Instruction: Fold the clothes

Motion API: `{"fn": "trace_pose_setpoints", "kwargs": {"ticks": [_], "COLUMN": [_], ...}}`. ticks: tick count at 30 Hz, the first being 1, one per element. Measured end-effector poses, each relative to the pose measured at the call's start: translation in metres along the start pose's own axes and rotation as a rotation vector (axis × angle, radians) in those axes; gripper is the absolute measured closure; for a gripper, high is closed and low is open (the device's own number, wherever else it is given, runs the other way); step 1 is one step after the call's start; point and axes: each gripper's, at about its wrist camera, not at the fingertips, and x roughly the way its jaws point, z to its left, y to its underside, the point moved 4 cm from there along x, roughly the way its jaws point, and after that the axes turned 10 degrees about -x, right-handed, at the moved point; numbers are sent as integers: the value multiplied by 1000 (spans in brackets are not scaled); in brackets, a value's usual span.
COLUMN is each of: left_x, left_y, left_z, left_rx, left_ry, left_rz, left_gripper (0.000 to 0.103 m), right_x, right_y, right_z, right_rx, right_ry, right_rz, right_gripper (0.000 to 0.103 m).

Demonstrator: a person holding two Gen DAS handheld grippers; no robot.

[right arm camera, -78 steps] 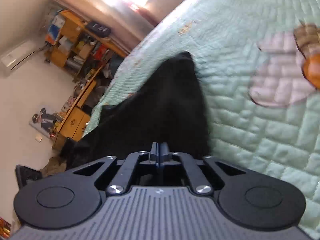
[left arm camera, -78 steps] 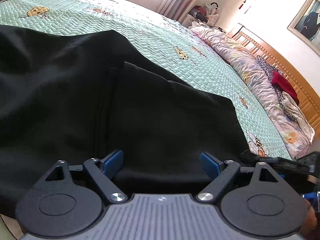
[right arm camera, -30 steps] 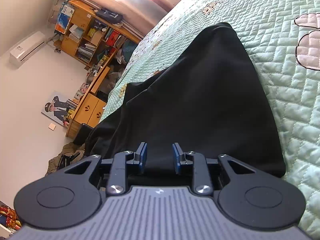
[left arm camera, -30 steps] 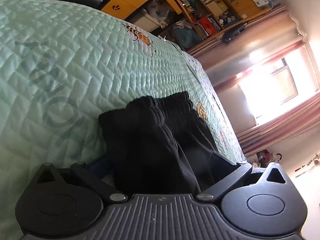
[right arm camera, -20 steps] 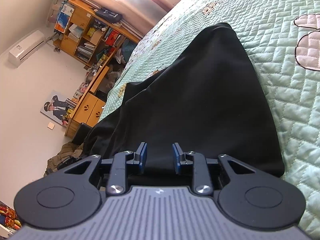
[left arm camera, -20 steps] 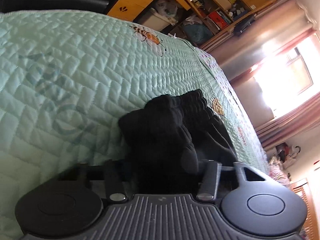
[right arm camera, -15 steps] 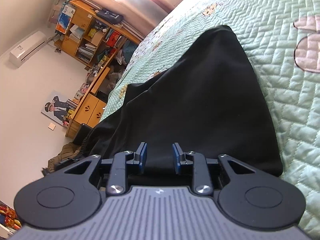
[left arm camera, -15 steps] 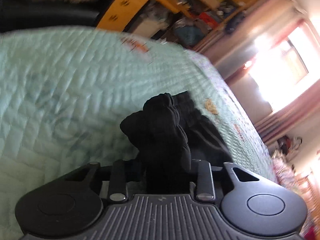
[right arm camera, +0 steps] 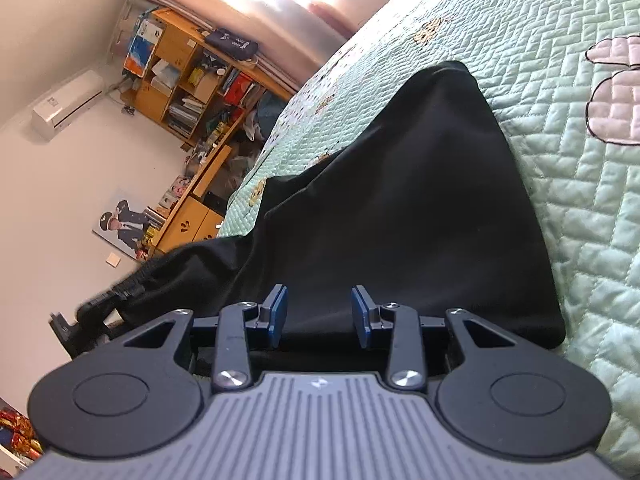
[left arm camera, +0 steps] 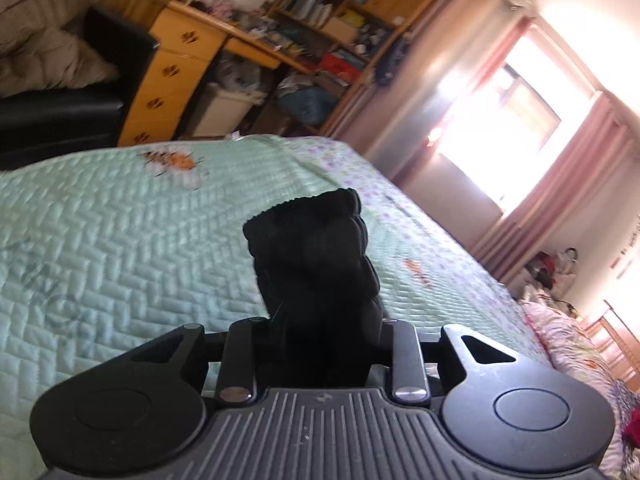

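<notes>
A black garment [right arm camera: 400, 200] lies spread on the mint quilted bedspread [right arm camera: 580, 160]. In the left wrist view its bunched, ribbed end [left arm camera: 316, 248] sticks up between the jaws of my left gripper [left arm camera: 320, 320], which is shut on it and holds it above the bedspread [left arm camera: 120, 240]. The fabric hides the left pads. My right gripper [right arm camera: 319, 314] hovers low over the garment's near edge. Its jaws are opening, the blue pads [right arm camera: 276, 314] stand apart, and they press on nothing. At the left of the right wrist view the garment's gathered end [right arm camera: 136, 284] is raised and blurred.
Wooden shelves and a desk [left arm camera: 248, 40] stand past the bed's far edge, with a black chair [left arm camera: 60, 96] beside them. A bright window with pink curtains [left arm camera: 520, 120] is to the right. Piled bedding [left arm camera: 580, 344] lies at the bed's right end.
My left gripper went from wide open around the black bunch to shut on it, then rose and rolled, lifting it off the quilt. The right gripper stayed put; its pads spread slightly.
</notes>
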Motion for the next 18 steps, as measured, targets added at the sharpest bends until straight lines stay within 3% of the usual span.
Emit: {"fn": "trace_pose_setpoints", "kwargs": {"ticks": [7,12,15,18], "left_x": [-22,-51,-65,-57], "left_y": [27,81,152,264], "left_z": [-85,-177,-234,-268], "left_rx": [202,412,684,1084], "left_ry": [105,235,274,273], "left_rz": [-9,-22,-22,-9], "left_gripper": [74,74,73,72], "right_x": [-1,-15,-30,-43], "right_y": [2,2,-1,-3], "right_z": [-4,-14,-27,-50], "right_rx": [21,58,116,207], "right_ry": [-29,-49,-64,-71], "right_rz": [-22,-62,-108,-161], "right_gripper": [65,65,65,64]}}
